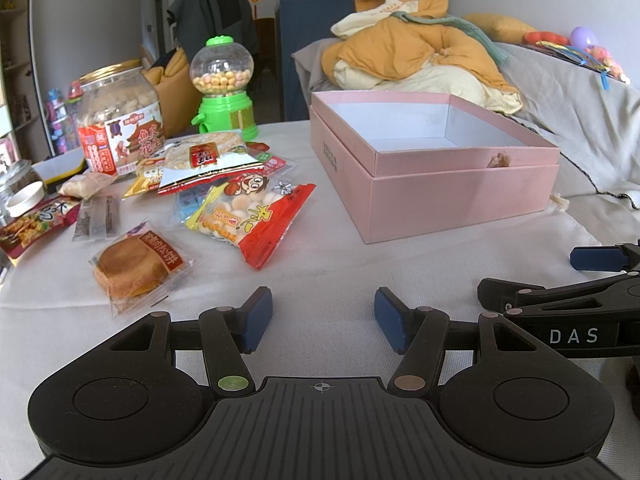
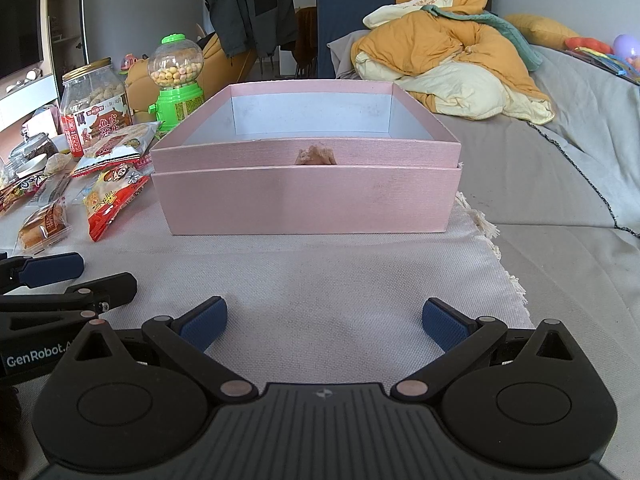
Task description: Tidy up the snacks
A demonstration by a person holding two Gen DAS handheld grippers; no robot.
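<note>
White woven cloth [image 1: 328, 248] covers the surface, with a grey-covered sofa behind it and a heap of orange and cream bedding [image 1: 416, 48] at the back.

At the cloth's far left edge stands a clear jar with a gold lid and a red label [image 1: 118, 120], full of pale nuts. Just right of it, near the far edge, is a green gumball dispenser [image 1: 224, 84] holding small round candies.

In front of these the snack packets lie loose across the left half of the cloth. A dark red packet [image 1: 32, 224] sits at the left edge, with a small clear-wrapped bar [image 1: 96, 218] beside it. A rice-cracker pack [image 1: 204, 160] rests on top of other packets near the jar. A red and yellow bag of small round biscuits [image 1: 252, 216] lies closer to the middle, and a clear-wrapped round cake [image 1: 134, 266] lies nearest the cloth's front edge on the left.

Right of the packets, toward the cloth's far right corner, stands a pink box [image 2: 304, 196] with its lid nested under it; its white inside holds nothing.

At the front edge, the left gripper [image 1: 323, 320] hovers over bare cloth, blue pads well apart and nothing between them. Just to its right, the right gripper [image 2: 324, 322] faces the box, fingers spread wide and likewise gripping nothing.
</note>
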